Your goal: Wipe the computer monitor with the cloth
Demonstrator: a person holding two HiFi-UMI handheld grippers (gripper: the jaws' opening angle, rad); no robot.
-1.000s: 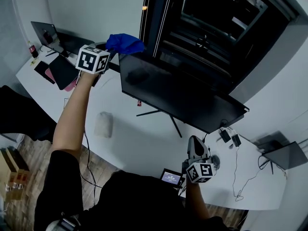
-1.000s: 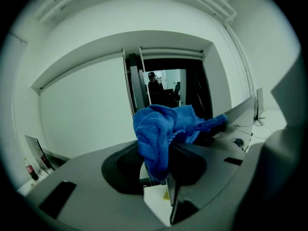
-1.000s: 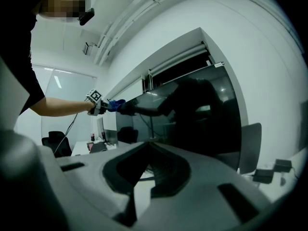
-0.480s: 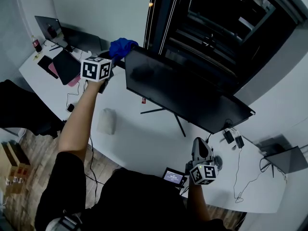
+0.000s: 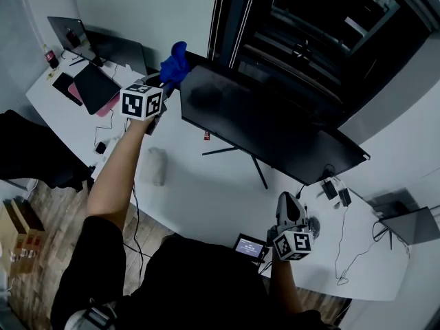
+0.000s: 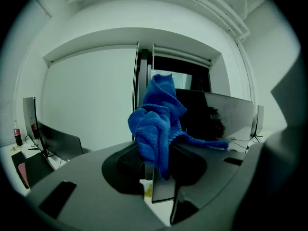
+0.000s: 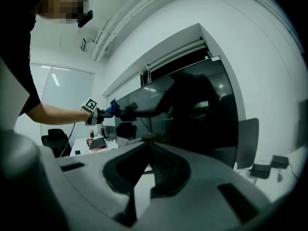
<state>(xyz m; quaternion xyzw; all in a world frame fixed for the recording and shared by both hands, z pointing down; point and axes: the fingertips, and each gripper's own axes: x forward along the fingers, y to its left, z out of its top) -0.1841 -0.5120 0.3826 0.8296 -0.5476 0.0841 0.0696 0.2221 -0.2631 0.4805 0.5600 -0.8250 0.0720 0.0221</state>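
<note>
The wide dark monitor (image 5: 268,126) stands on a thin-legged stand on the white desk (image 5: 206,198). My left gripper (image 5: 161,82) is held out at the monitor's left end, shut on a bunched blue cloth (image 5: 174,64) that rises just beside the upper left corner. In the left gripper view the cloth (image 6: 156,124) fills the space between the jaws of the left gripper (image 6: 156,170), with the monitor (image 6: 221,117) close behind. My right gripper (image 5: 287,210) hangs low over the desk's near edge, shut and empty; in its own view the right gripper (image 7: 146,146) faces the monitor (image 7: 192,114).
A second screen (image 5: 69,33), a dark tablet on pink (image 5: 93,86) and a bottle (image 5: 49,57) sit at the far left. A white object (image 5: 152,165) lies mid-desk, and a small lit device (image 5: 249,247) lies near my right hand. Adapters and cables (image 5: 337,194) and a laptop (image 5: 405,222) lie to the right.
The left gripper has shifted a little along the monitor's left end, and the cloth has gone from spread sideways to standing upright. The right gripper has stayed put.
</note>
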